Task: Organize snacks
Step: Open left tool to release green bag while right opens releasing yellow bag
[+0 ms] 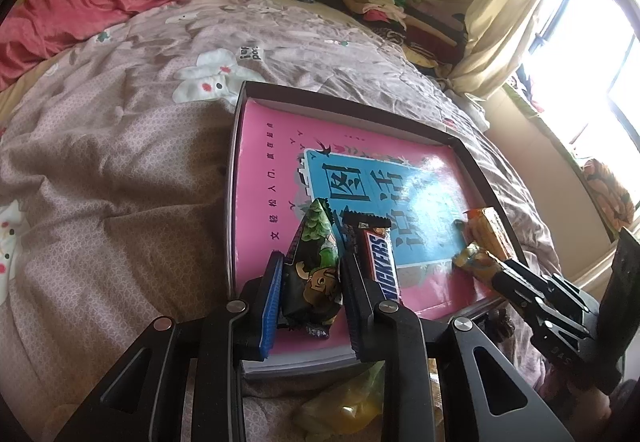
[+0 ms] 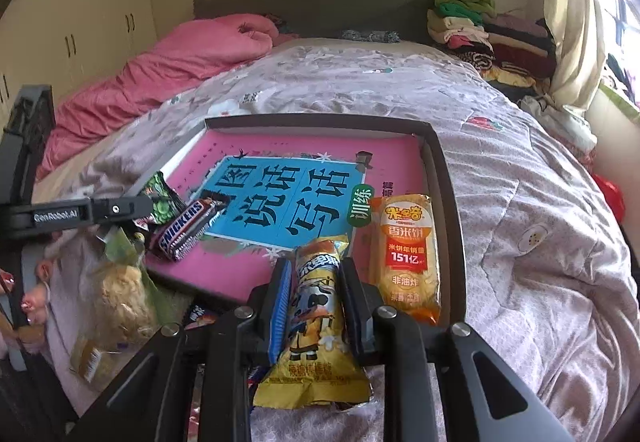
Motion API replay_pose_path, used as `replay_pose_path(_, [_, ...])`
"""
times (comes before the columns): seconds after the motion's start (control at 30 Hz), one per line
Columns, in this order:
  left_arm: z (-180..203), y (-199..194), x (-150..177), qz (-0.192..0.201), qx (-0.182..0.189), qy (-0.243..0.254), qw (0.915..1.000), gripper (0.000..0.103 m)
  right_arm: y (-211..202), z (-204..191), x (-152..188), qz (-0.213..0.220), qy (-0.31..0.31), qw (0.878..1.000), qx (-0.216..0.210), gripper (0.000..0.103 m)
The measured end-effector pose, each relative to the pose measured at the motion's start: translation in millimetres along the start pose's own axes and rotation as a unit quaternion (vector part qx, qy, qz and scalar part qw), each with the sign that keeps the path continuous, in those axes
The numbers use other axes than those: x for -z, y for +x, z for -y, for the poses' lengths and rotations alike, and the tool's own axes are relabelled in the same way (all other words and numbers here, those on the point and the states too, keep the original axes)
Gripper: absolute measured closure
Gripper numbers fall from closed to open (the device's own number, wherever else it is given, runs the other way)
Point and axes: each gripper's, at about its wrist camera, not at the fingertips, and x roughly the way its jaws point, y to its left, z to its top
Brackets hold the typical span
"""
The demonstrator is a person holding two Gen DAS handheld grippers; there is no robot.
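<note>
A shallow black tray [image 1: 360, 102] [image 2: 320, 118] lies on the bed with a pink book [image 1: 272, 170] [image 2: 280, 146] inside it. My left gripper [image 1: 312, 258] [image 2: 146, 204] is shut on a green and black snack packet [image 1: 312, 266] [image 2: 160, 198] at the book's near left corner. A Snickers bar [image 1: 380, 262] [image 2: 188, 228] lies on the book right beside it. My right gripper [image 2: 316, 264] [image 1: 500, 270] is shut on a yellow candy packet [image 2: 316, 306] [image 1: 474, 260] at the tray's near right. An orange rice-cracker packet [image 2: 404, 254] [image 1: 492, 232] lies along the right rim.
Loose snack bags [image 2: 120, 298] [image 1: 348, 406] lie on the quilt in front of the tray. A person's hand [image 2: 32, 298] shows at the left edge. A pink duvet [image 2: 180, 58], folded clothes [image 2: 472, 26] and a curtain [image 1: 504, 18] border the bed.
</note>
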Motion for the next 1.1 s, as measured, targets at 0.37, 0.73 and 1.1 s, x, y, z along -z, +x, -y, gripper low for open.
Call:
replay_pose_path(0.37, [1,1,0,-0.002,0.001,0.001,1.0000,0.074,23,-1,-7,-0.011,-0.015,1.000,0.008,0.077])
replay_pose_path(0.73, [2,5,-1,-0.002,-0.002,0.003,1.0000,0.072,33,-5,-7,-0.008,-0.027,0.999,0.016,0.077])
replay_pose_path(1.1, [0,-1,-3,0.004,0.003,0.000,1.0000,0.059,17,2,-10,0.019,-0.009,1.000,0.013,0.073])
